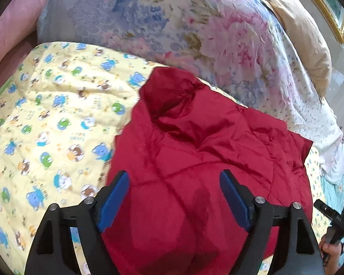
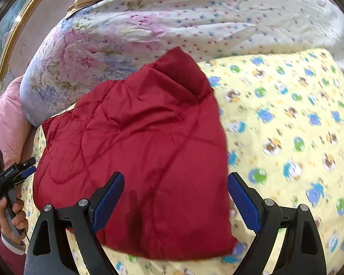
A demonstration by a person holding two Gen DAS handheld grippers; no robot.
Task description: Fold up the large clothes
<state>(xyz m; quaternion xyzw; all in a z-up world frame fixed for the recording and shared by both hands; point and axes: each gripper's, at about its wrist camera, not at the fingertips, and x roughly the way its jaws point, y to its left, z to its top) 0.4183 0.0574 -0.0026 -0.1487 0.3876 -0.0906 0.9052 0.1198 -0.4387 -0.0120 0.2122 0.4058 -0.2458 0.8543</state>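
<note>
Left wrist view: the left gripper point(image 1: 174, 197) hangs over a folded red quilted jacket point(image 1: 206, 160), its jaws spread wide with nothing pinched; red fabric shows between them, but the blue pads point(image 1: 114, 197) press on nothing. The jacket lies on a yellow bear-print quilt point(image 1: 45, 114) covering the bed, just in front of a bunched floral duvet point(image 1: 195, 34). A tan pillow point(image 1: 298, 45) lies beyond the duvet.

Right wrist view: the right gripper point(image 2: 175, 202) hovers over the jacket point(image 2: 137, 149), jaws likewise spread and holding nothing. Left of the jacket, a hand point(image 2: 11, 215) grips the other gripper's handle beside a pink cushion point(image 2: 4, 123).
</note>
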